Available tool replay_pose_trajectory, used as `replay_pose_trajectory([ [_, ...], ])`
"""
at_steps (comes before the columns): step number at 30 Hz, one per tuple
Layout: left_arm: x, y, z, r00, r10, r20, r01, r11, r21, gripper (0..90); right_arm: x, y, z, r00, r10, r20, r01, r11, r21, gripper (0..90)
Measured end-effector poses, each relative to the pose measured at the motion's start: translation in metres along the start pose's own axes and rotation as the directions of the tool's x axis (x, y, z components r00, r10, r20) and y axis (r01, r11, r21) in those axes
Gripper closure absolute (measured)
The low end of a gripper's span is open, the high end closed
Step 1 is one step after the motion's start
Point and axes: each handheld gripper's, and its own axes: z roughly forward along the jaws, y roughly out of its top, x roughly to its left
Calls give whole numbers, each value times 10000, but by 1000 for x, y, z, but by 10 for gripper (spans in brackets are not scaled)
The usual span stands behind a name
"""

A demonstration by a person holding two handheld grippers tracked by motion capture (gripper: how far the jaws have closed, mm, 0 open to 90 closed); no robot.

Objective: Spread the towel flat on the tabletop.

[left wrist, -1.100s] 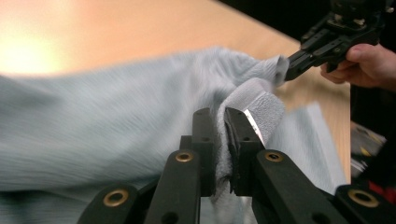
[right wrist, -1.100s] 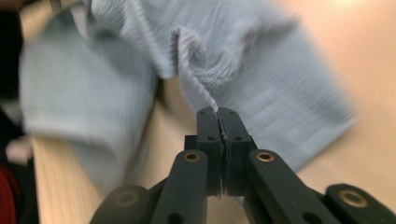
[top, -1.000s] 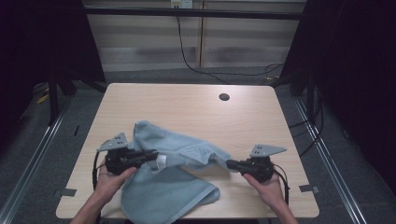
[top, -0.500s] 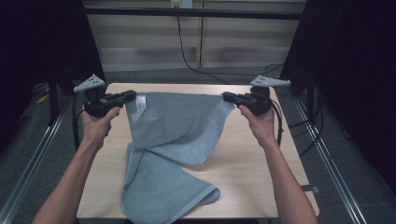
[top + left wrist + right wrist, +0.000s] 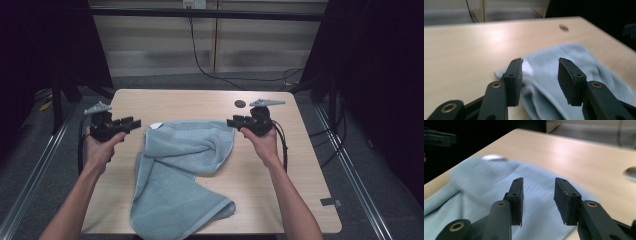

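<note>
While the high view shows the crumpled pale blue-grey towel (image 5: pixel 182 170) between both hands, each gripper view shows jaws just opened, holding nothing: left gripper (image 5: pixel 539 75), right gripper (image 5: pixel 537 195).

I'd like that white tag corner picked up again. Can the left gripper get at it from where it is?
Probably yes. The left gripper, jaws just opened with nothing between them, sits beside the towel, and its white tag lies uncovered on bare table.

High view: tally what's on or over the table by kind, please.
Towel: 1, light blue, crumpled on the table
Grippers: 2, left gripper and right gripper, both open and off the cloth
Dark round spot on the tabletop: 1
Total: 4
</note>
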Motion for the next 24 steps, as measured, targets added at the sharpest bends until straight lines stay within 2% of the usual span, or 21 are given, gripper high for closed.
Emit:
replay_pose_trajectory([
  [1, -4, -8, 0, 9997, 33, 243, -36, 9999, 130, 527, 11, -16, -1, 9994, -178, -291, 188, 9992, 348, 583],
  [2, -12, -20, 0, 9993, 129, 347, -143, 9991, 408, 527, 11, -16, -1, 9994, -178, -291, 188, 9992, 348, 583],
  [3, -19, -29, -1, 9985, 220, 499, -247, 9982, 544, 516, 24, -37, -2, 9972, -207, -719, 259, 9970, 729, 573],
  [4, -26, -37, 0, 9973, 377, 637, -428, 9959, 796, 516, 24, -37, -2, 9972, -207, -719, 259, 9970, 729, 573],
  [5, -32, -44, 0, 9955, 657, 687, -731, 9911, 1115, 510, 29, -46, -2, 9951, -346, -929, 423, 9958, 813, 565],
  [6, -37, -50, 0, 9934, 833, 793, -923, 9888, 1175, 498, 34, -55, -1, 9924, -428, -1150, 537, 9941, 941, 556],
  [7, -40, -56, 0, 9921, 953, 812, -1055, 9855, 1332, 494, 39, -62, 0, 9905, -483, -1287, 627, 9919, 1108, 553],
  [8, -44, -62, 2, 9925, 884, 844, -996, 9853, 1391, 474, 43, -68, 3, 9887, -506, -1410, 685, 9898, 1250, 550],
  [9, -46, -67, 4, 9929, 986, 671, -1080, 9818, 1559, 468, 47, -74, 7, 9872, -512, -1509, 725, 9875, 1396, 550],
  [10, -45, -74, 9, 9925, 1151, 422, -1210, 9752, 1854, 473, 54, -84, 15, 9828, -525, -1768, 802, 9849, 1537, 534],
  [11, -43, -76, 12, 9942, 1051, 237, -1078, 9749, 1951, 474, 56, -88, 20, 9812, -522, -1859, 831, 9833, 1621, 510],
  [14, -39, -79, 15, 9961, 849, 248, -882, 9756, 2008, 474, 62, -94, 30, 9794, -701, -1892, 1033, 9797, 1718, 461],
  [15, -38, -80, 16, 9963, 835, 211, -860, 9761, 1995, 500, 66, -97, 37, 9823, -960, -1609, 1253, 9751, 1829, 425],
  [16, -38, -80, 16, 9953, 965, 40, -953, 9752, 1996, 500, 66, -97, 37, 9823, -960, -1609, 1253, 9751, 1829, 425],
  [17, -37, -81, 16, 9941, 1085, -81, -1046, 9734, 2038, 558, 66, -99, 41, 9802, -1035, -1690, 1355, 9723, 1902, 419],
  [18, -36, -81, 16, 9944, 1048, -118, -1002, 9738, 2041, 678, 68, -102, 46, 9805, -1168, -1583, 1481, 9679, 2033, 414],
  [19, -33, -82, 16, 9961, 871, -165, -821, 9764, 1997, 739, 70, -102, 47, 9784, -1424, -1500, 1715, 9640, 2033, 414],
  [20, -30, -82, 15, 9971, 763, -80, -733, 9777, 1970, 787, 71, -102, 47, 9772, -1581, -1416, 1854, 9606, 2068, 451],
  [21, -29, -81, 15, 9973, 730, -47, -707, 9784, 1941, 787, 71, -102, 47, 9772, -1581, -1416, 1854, 9606, 2068, 451],
  [23, -27, -80, 12, 9978, 667, 1, -655, 9804, 1857, 835, 72, -103, 44, 9739, -1988, -1097, 2180, 9537, 2069, 745],
  [24, -27, -79, 10, 9985, 534, 91, -542, 9835, 1728, 846, 66, -102, 38, 9814, -1505, -1196, 1707, 9683, 1824, 844],
])
